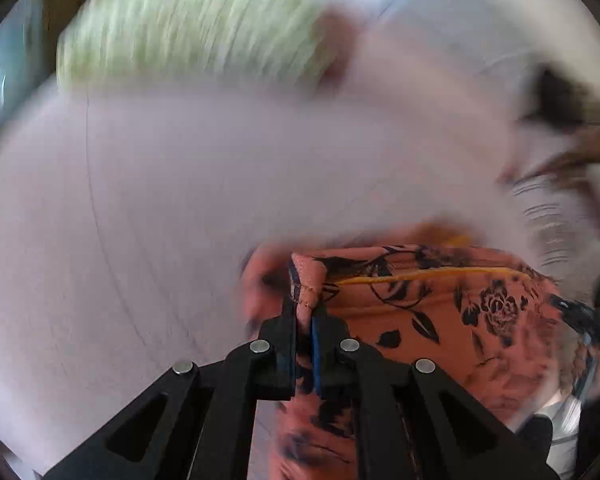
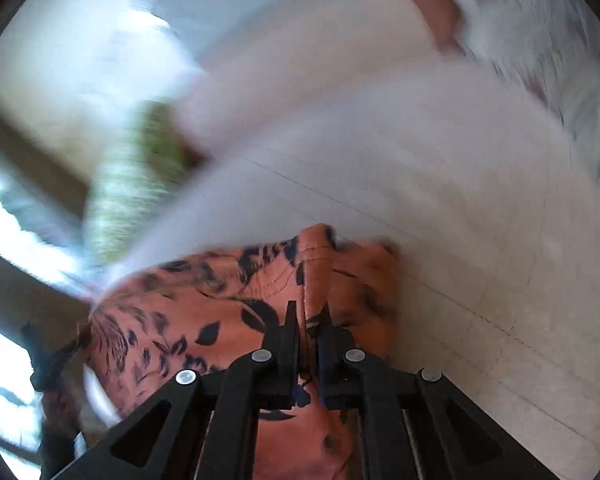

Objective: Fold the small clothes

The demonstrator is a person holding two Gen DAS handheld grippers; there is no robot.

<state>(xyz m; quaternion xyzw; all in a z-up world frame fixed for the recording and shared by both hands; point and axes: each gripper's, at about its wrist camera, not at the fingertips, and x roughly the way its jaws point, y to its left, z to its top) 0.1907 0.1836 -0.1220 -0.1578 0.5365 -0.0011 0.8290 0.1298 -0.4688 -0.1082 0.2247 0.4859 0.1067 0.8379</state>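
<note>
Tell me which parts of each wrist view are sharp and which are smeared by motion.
Left wrist view: the left gripper and the floral garment pinched in it are fairly sharp; the white surface and green item streak. Right wrist view: the right gripper is sharp; garment edges and background smear.

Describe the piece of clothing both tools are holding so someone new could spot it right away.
Start at the wide white table. Above its near edge hangs a salmon-orange garment, pinched by the left tool and the right tool. Its dark flower-and-leaf print and yellow trim set it apart from the pale green striped cloth farther back.
</note>
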